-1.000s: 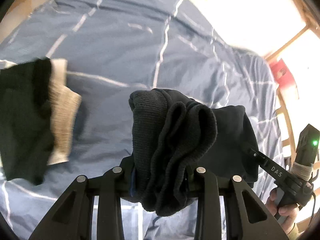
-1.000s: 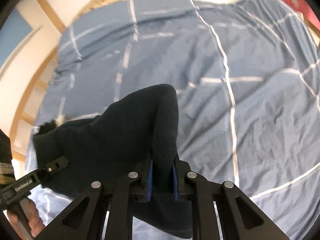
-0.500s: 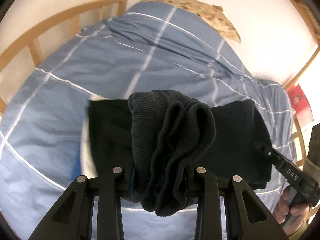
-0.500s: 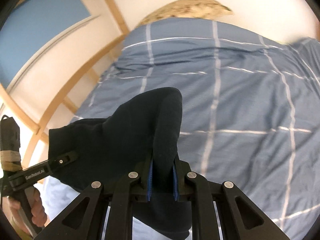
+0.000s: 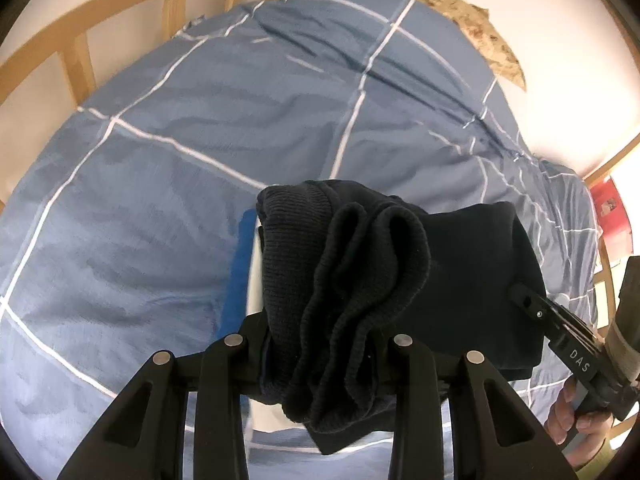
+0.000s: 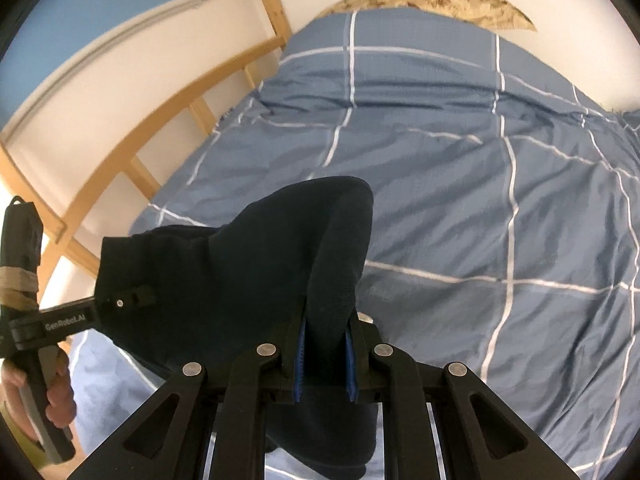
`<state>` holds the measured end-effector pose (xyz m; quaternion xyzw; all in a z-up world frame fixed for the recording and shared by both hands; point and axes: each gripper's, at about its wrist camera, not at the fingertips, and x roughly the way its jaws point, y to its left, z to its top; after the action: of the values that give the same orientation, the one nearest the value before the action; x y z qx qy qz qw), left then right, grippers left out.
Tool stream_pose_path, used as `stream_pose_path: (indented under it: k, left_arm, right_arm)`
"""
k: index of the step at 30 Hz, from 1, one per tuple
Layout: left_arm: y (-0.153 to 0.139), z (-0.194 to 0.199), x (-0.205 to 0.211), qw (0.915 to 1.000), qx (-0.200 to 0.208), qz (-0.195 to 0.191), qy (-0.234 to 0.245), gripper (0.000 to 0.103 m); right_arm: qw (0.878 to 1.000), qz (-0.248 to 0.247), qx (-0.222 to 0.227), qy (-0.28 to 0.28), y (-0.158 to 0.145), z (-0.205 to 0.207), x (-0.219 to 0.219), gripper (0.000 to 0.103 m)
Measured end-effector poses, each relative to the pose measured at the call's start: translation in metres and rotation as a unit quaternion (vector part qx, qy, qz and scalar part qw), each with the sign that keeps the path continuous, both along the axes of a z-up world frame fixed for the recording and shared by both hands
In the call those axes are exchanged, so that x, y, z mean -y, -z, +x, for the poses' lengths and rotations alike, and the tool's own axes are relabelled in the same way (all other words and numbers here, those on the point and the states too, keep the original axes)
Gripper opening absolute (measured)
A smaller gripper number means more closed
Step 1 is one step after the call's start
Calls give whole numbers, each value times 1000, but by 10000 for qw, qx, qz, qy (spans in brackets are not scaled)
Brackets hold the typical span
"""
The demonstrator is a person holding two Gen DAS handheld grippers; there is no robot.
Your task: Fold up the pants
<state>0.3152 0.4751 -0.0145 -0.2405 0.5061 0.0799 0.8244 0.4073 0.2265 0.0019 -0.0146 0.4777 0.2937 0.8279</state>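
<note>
Your left gripper (image 5: pixel 320 360) is clamped on a thick bunch of the dark pants (image 5: pixel 460 280), ribbed edge gathered between its jaws; your right gripper (image 6: pixel 324 356) is closed nearly tight on a thinner fold of the same pants (image 6: pixel 240 272), blue pads (image 6: pixel 299 360) pressing on the cloth; the pants hang stretched between the two, lifted above the blue checked bedcover (image 5: pixel 200 120). To do this carry well, keep both hands level with each other so the span stays taut and the edge straight; choose a flat, bare stretch of cover before lowering; set the hanging part down first, then lay the held edge over it. Compared with a second ago, both views have swung across the bed; the wooden bed frame (image 6: pixel 180 120) now fills the left side, and the dark-and-tan garment seen lying on the cover then is no longer in view; both grips look unchanged.
</note>
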Motion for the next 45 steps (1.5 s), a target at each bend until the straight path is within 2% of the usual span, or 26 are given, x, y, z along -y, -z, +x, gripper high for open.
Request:
stream_pose_path:
  k: [5,7,10,11,14,17,21,24,29,32,40,45]
  left_arm:
    - [11,-3,-10,9995,-232,174,84,43]
    - [10,-5,-13,9990,-298,309,82,46]
    - [3,-8,-16,9974,-333,635,63,55]
    - [1,-8,-16,9964,-351,764,49,57]
    - [-5,-9,-15,9939,-385,1027,64,57]
    - [-23,-14,-7,9886,-267,1480,-114,57]
    - [-52,-29,22,9797,35,2003,-57,64]
    - [-71,-41,52,9757,208,2179,99,68]
    - [-97,-62,104,9732,394,2249,271,70]
    - [-108,-78,134,9749,519,2138,354,72]
    - [-126,-120,214,9741,700,2117,379,73]
    - [-135,-148,256,9727,841,2134,341,74]
  right_arm:
    - [9996,-235,-82,133,12,-2,-9,21]
    - [9991,-349,-75,226,15,-2,-10,29]
    - [9977,-550,-52,395,15,-1,-10,41]
    - [9967,-661,-12,468,15,0,-9,42]
    - [9948,-861,32,535,14,2,-7,50]
    - [9924,-975,150,736,5,1,0,52]
    - [9884,-1062,665,858,-22,-12,19,71]
    - [9863,-983,959,909,-44,-26,41,75]
    - [9862,-763,1014,1061,-71,-52,83,79]
    - [9866,-611,998,1134,-83,-72,107,80]
    - [9862,-401,1029,1230,-107,-126,163,80]
    - [9835,-416,1304,1181,-122,-161,197,81]
